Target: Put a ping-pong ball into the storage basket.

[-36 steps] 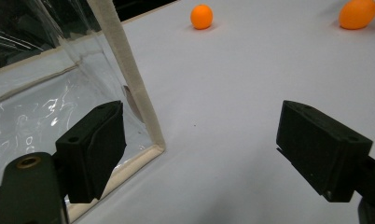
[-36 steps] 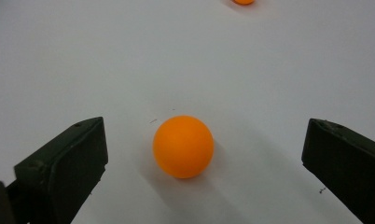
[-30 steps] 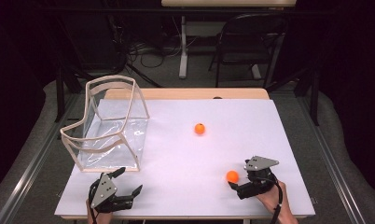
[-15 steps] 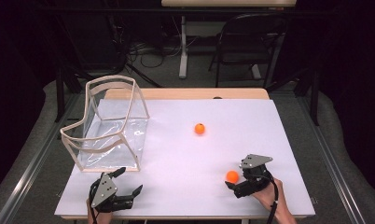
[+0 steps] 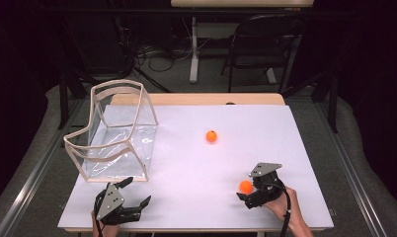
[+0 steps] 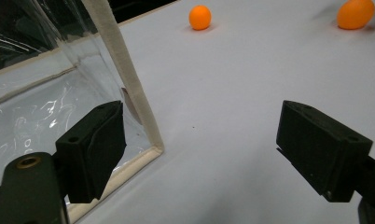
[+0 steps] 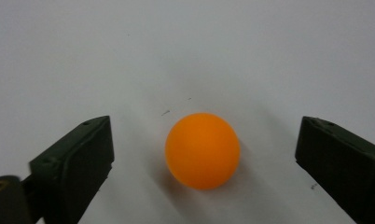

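Right gripper [image 7: 202,154]: jaws wide apart, just begun closing, near ball [image 7: 202,150] between them untouched, on table [image 5: 186,177] at 5 o'clock. Grasp judged imminent.
Left gripper [image 6: 199,154]: jaws apart, empty, at 7 o'clock beside bin [image 5: 112,133].
Far ball [image 5: 212,136]: centre.

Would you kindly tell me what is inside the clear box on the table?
The clear box looks empty through its walls; both orange balls lie outside on the table. Glare hides part of its floor.
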The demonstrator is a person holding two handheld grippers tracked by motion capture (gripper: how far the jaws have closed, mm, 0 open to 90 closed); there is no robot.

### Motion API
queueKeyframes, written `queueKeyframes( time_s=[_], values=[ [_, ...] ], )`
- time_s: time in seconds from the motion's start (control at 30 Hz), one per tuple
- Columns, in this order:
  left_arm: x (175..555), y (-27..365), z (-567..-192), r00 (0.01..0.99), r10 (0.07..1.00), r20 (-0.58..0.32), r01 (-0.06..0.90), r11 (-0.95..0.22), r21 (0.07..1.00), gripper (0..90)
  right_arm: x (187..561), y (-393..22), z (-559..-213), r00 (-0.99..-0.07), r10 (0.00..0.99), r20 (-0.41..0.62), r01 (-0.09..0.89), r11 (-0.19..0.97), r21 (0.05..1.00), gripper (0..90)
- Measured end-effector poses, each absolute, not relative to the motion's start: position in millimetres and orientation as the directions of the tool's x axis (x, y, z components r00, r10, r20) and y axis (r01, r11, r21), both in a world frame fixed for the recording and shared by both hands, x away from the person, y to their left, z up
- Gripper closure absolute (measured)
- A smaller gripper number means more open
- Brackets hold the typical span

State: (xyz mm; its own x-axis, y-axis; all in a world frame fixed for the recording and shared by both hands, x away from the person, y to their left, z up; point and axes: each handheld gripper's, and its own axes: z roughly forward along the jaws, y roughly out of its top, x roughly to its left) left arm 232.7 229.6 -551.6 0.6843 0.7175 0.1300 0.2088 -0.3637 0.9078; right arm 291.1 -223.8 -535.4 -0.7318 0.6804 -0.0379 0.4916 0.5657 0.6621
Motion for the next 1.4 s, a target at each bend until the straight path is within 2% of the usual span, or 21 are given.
queueKeyframes(
  time_s=[0.07,0.1,0.13,0.27,0.4,0.47,0.53,1.1,1.4],
  values=[
    [232.8,229.4,-551.8,0.682,0.720,0.128,0.212,-0.362,0.908,15.7,290.8,-223.1,-535.9,-0.733,0.679,-0.034,0.495,0.567,0.659,6.8],
    [233.2,229.3,-552.3,0.684,0.718,0.127,0.213,-0.363,0.907,15.7,290.6,-222.3,-536.0,-0.732,0.680,-0.041,0.493,0.570,0.657,12.6],
    [233.4,229.4,-552.2,0.686,0.716,0.131,0.210,-0.368,0.906,15.7,290.6,-222.4,-535.6,-0.735,0.677,-0.042,0.491,0.574,0.655,14.8],
    [232.6,229.8,-551.8,0.683,0.718,0.129,0.212,-0.365,0.907,15.7,290.4,-222.0,-535.2,-0.728,0.684,-0.050,0.493,0.573,0.655,20.6],
    [232.7,230.3,-551.6,0.683,0.719,0.130,0.208,-0.362,0.909,15.7,290.9,-221.6,-536.5,-0.723,0.689,-0.055,0.506,0.582,0.637,32.6],
    [232.9,230.4,-551.6,0.684,0.718,0.131,0.208,-0.364,0.908,15.7,291.0,-221.2,-537.1,-0.723,0.689,-0.056,0.506,0.582,0.636,33.5],
    [232.9,230.5,-551.8,0.683,0.719,0.128,0.211,-0.362,0.908,15.7,291.2,-220.1,-538.1,-0.725,0.687,-0.052,0.514,0.589,0.623,38.2],
    [232.9,230.3,-552.0,0.683,0.719,0.125,0.214,-0.361,0.908,15.7,292.8,-221.0,-541.9,-0.720,0.692,-0.052,0.535,0.601,0.594,49.2],
    [232.2,231.6,-551.1,0.681,0.720,0.131,0.212,-0.366,0.906,15.7,292.6,-222.0,-540.8,-0.718,0.694,-0.060,0.531,0.601,0.598,50.2]
  ],
)
